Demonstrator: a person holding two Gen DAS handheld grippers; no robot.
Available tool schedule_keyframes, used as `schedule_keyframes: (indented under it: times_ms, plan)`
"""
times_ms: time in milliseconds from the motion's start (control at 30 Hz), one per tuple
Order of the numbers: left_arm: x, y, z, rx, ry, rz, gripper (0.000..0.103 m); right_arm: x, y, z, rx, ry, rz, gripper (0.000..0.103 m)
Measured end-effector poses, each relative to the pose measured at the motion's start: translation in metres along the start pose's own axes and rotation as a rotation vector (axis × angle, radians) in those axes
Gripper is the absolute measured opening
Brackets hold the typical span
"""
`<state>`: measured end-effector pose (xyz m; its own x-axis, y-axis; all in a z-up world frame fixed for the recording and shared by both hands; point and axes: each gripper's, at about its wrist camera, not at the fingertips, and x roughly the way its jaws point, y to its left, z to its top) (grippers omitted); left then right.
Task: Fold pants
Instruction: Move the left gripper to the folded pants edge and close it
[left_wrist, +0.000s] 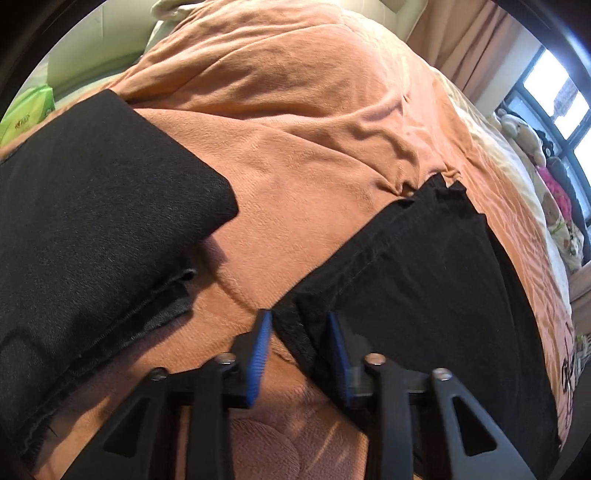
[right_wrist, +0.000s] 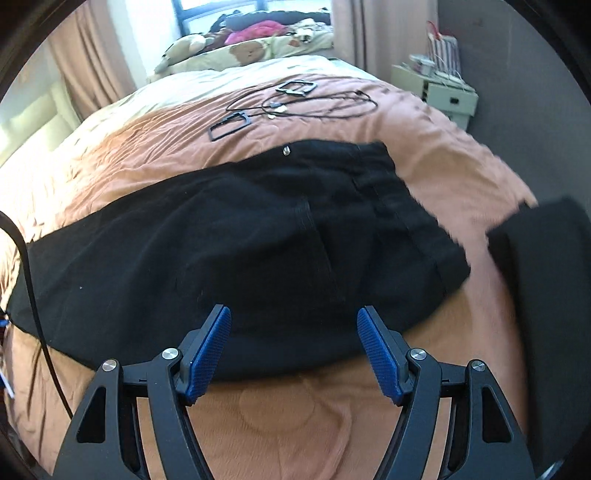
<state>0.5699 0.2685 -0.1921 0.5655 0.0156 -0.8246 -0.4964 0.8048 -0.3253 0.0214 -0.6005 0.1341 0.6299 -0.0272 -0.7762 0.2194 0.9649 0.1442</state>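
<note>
Left tongs (left_wrist: 300, 332) nearest in the left wrist view, blue pads (left_wrist: 258, 358) narrowed around the hem corner of the black pants (left_wrist: 424, 280); cannot tell if the pads actually press the cloth, so grip unclear. Pants lie spread flat on the bed, on an orange blanket (left_wrist: 295, 129), leg running away to the right. Left of the tongs, apart from the pants, a folded black garment (left_wrist: 92, 221) sits on the same blanket. Beyond it, a green packet (left_wrist: 26, 114) at the bed's edge.

Right tongs (right_wrist: 293, 347) released, pads wide apart, hovering over the near edge of the pants at the hip area, nothing pinched. Waistband with metal button (right_wrist: 285, 149) lies further off. Folded black garment at the right edge, blurred. Past the waistband, a black cable (right_wrist: 314, 107) and two flat black frames on the blanket. Farthest: plush toys (right_wrist: 192, 46) by the window, small white drawer unit (right_wrist: 443, 94) right.
</note>
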Motion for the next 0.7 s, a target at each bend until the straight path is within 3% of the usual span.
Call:
schedule_keyframes:
  times_ms: [233,400,500,700]
  plan:
    - [-0.024,-0.011,0.001,0.072,-0.081,0.004,0.023,0.002,-0.004,-0.020,0.056,0.040,0.023,0.070]
    - [-0.023,-0.014,0.004,0.099,-0.022,0.020,0.025,0.006,-0.001,-0.021,0.058,0.048,0.033,0.070]
    - [-0.023,-0.012,0.003,0.091,-0.011,-0.008,0.032,0.010,-0.003,-0.024,0.071,0.049,0.042,0.070]
    - [-0.020,-0.014,0.006,0.084,0.000,0.013,0.034,0.013,-0.006,-0.036,0.108,0.058,0.060,0.070]
